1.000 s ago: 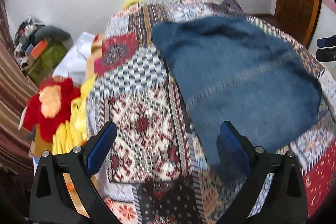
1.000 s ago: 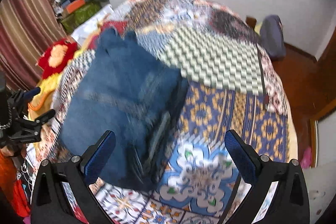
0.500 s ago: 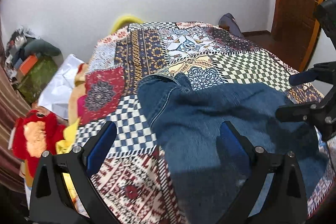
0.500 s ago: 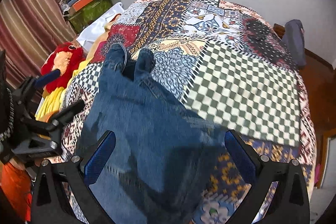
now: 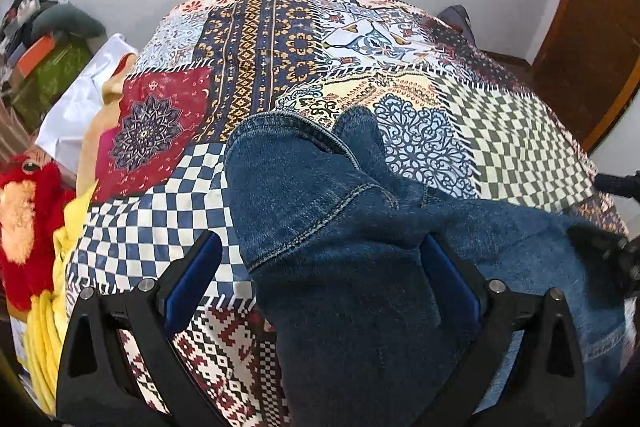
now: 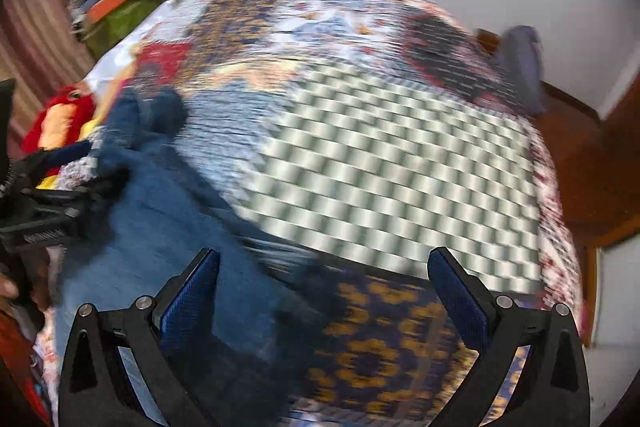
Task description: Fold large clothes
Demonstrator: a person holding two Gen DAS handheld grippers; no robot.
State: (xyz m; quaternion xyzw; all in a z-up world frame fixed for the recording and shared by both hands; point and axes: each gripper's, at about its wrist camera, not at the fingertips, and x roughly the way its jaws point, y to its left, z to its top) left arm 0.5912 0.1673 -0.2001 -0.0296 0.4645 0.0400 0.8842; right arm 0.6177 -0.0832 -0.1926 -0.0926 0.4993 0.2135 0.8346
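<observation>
Left wrist view: left gripper (image 5: 320, 279) has its jaws wide apart, nothing clamped. Blue jeans (image 5: 340, 227) lie on the patchwork bedspread (image 5: 260, 39), running from the near edge of the bed toward the middle, two leg ends pointing to the far edge. The denim passes between the blue pads (image 5: 192, 277); the right-side pad touches or sits just over the fabric, can't tell which. Jeans spread off toward the bed's right edge, where part of the right gripper (image 5: 616, 219) shows, dark and blurred. Red plush toy (image 5: 24, 227) and yellow cloth (image 5: 44, 339) lie off the bed's left edge. Wooden door (image 5: 592, 39) at far right.

Right wrist view: heavy motion blur. Right gripper (image 6: 322, 291) jaws wide, holding nothing. Jeans (image 6: 160, 219) lie on the left part of the bedspread (image 6: 400, 167), reaching under the left pad. Left gripper (image 6: 60, 183) shows at the left edge over the denim, jaws unclear from here. Green bag (image 6: 116, 23) with a pile of stuff by the wall, far left.
</observation>
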